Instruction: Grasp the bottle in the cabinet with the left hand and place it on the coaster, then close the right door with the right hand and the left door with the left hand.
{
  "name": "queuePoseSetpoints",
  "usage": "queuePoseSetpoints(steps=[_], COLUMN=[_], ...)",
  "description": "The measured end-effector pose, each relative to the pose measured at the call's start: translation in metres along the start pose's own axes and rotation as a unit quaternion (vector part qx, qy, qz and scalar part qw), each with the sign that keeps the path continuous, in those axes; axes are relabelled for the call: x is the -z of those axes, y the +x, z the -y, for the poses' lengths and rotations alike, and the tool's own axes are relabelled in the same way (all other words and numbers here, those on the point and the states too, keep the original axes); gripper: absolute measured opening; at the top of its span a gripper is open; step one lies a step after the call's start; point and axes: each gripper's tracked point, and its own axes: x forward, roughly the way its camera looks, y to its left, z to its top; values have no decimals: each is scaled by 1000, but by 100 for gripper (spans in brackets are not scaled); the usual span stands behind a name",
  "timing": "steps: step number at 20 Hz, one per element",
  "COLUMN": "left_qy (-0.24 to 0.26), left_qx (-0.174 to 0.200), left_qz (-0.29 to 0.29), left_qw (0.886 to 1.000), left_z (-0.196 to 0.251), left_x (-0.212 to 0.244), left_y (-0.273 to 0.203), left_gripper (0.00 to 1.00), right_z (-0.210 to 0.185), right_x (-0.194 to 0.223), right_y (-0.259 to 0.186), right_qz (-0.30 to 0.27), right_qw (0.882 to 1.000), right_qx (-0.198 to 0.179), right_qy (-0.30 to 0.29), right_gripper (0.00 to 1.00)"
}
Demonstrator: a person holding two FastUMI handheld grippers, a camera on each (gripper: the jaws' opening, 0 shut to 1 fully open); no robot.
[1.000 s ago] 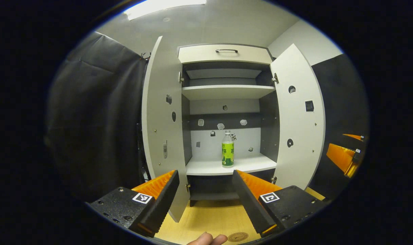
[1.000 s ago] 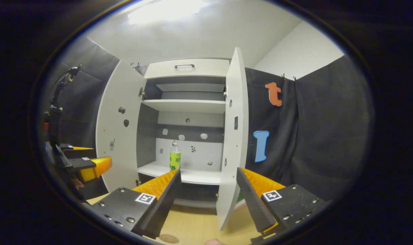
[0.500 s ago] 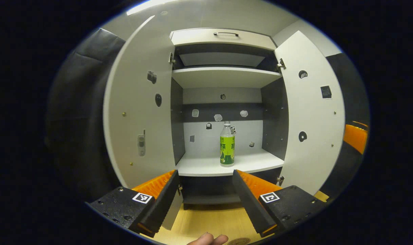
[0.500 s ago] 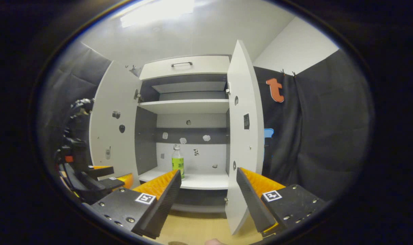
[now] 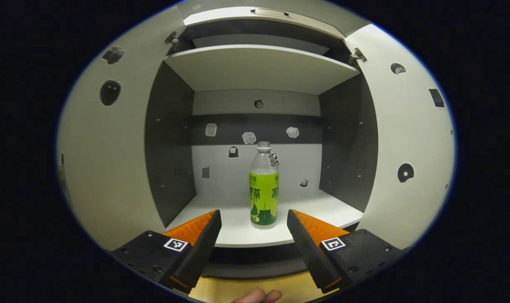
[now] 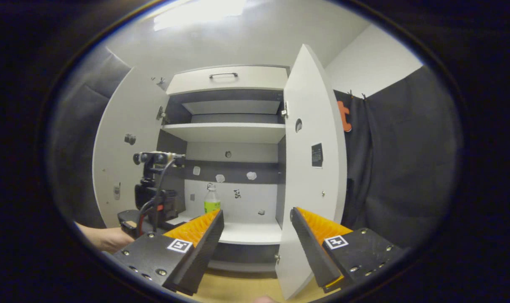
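A clear bottle (image 5: 263, 185) with a green label stands upright on the white lower shelf (image 5: 233, 235) of the open cabinet. My left gripper (image 5: 252, 235) is open just in front of the shelf edge, and the bottle stands a little beyond the gap between its fingers, apart from them. In the right gripper view the bottle (image 6: 212, 202) is small and far, behind my open right gripper (image 6: 257, 237), which holds nothing. The left gripper's body (image 6: 154, 202), held by a hand (image 6: 105, 237), reaches toward the shelf from the left.
Both cabinet doors stand open: the left door (image 5: 107, 168) and the right door (image 5: 406, 139), whose edge (image 6: 313, 176) is close ahead of my right gripper. An upper shelf (image 5: 259, 67) and a drawer (image 6: 225, 80) sit above. The wooden table (image 6: 238, 290) lies below.
My left gripper has moved forward and up to the lower shelf, so the bottle looks much larger. The right gripper has shifted slightly, staying open in front of the right door.
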Motion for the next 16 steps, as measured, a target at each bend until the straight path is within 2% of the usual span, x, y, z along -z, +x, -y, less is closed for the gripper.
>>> queuePoseSetpoints(steps=[4,9,13,15,16], left_qy=[0,-12,-14,-24,-28], left_qx=[8,6,7,25,34], left_qz=[4,-8,-15,-24,-33], left_qw=[1000,1000,1000,999,998], left_z=[9,9,6,12,15], left_x=[-5,1,8,11,15], left_y=[52,101,128,133,131], left_gripper=[99,99,99,99,94], right_z=[-10,-3,2,6,9], right_x=[11,17,23,25,25], right_y=[4,8,1,-7,-12], right_qz=[-5,-11,-14,-16,-17], right_qw=[1000,1000,1000,1000,1000], right_qx=[-12,5,9,12,15], right_qy=[2,9,-10,-13,-10], right_gripper=[98,98,98,98,98])
